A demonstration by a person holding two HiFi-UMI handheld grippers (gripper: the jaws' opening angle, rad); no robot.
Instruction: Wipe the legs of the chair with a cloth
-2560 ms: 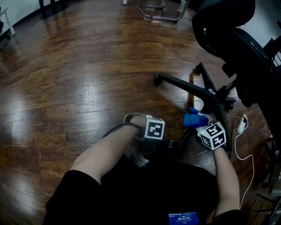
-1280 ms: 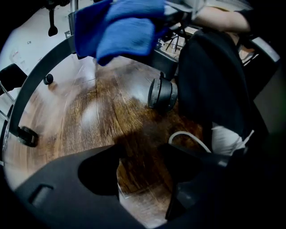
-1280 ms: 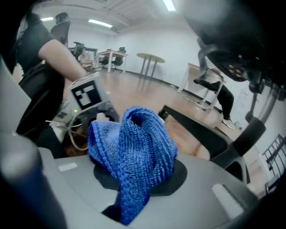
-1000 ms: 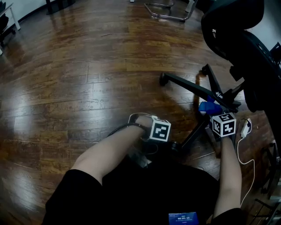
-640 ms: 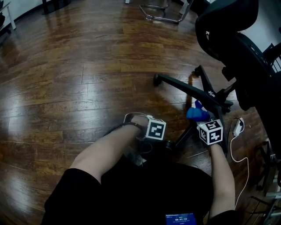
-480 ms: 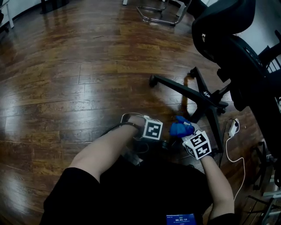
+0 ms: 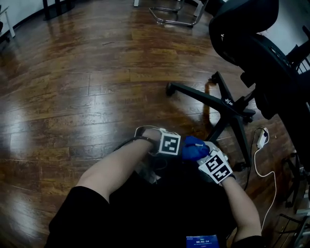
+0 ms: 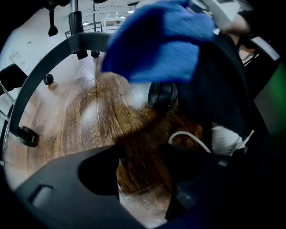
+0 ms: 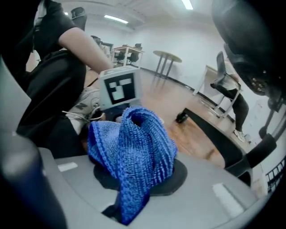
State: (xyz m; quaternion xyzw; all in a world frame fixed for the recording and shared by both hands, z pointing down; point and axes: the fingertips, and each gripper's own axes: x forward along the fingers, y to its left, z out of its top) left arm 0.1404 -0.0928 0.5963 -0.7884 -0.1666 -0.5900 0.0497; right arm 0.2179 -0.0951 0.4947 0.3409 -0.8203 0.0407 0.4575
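The black office chair lies tipped, its five-armed base facing me in the head view. One leg runs from the hub down towards my knees. My right gripper is shut on a blue cloth at that leg's near end, beside my left gripper. In the right gripper view the cloth bulges out of the right gripper. The left gripper is open over bare floor, with the cloth above a black caster ahead of it.
A white cable with a plug trails on the wooden floor right of the chair base. The chair's seat and back loom at the top right. Another chair's chrome frame stands far off. My legs fill the lower frame.
My right gripper has carried the blue cloth from near the hub down the near leg towards me, ending beside the left gripper. The left gripper has stayed put.
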